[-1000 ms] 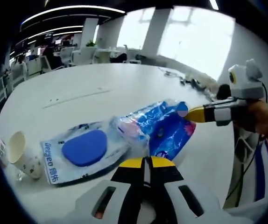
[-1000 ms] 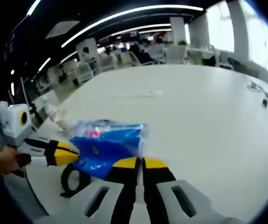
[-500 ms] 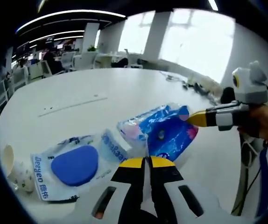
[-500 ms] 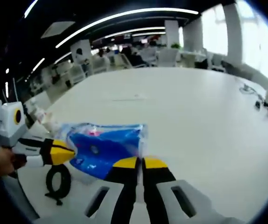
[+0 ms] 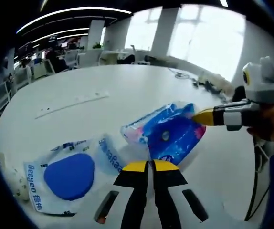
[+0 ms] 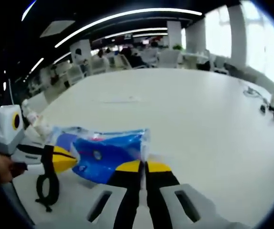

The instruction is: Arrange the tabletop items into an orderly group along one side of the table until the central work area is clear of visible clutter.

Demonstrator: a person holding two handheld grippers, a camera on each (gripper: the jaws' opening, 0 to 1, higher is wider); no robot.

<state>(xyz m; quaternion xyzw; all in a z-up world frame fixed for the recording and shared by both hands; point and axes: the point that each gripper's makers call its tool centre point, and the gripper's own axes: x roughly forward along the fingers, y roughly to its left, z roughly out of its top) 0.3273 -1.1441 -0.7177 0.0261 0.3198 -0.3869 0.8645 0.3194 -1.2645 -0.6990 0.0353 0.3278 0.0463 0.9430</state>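
A blue tissue pack (image 5: 171, 137) in clear wrap hangs between both grippers just above the white table (image 5: 94, 81). My left gripper (image 5: 146, 165) is shut, its yellow tips on the pack's near edge. My right gripper (image 5: 203, 117) enters from the right, pinching the pack's far corner. In the right gripper view the right gripper (image 6: 143, 166) is shut on the edge of the tissue pack (image 6: 106, 152), and the left gripper (image 6: 63, 159) holds its other end. A white pack with a blue oval (image 5: 68, 175) lies flat to the left.
A paper cup (image 5: 16, 183) lies at the table's left edge, beside the white pack. A black strap loop (image 6: 46, 181) shows beside the left gripper. Cables (image 5: 201, 85) lie at the far right of the table. Office chairs (image 5: 75, 57) stand beyond it.
Both grippers kept their hold while the blue pack drew away from the white pack and the cup, which now sit lower and further left in the left gripper view.
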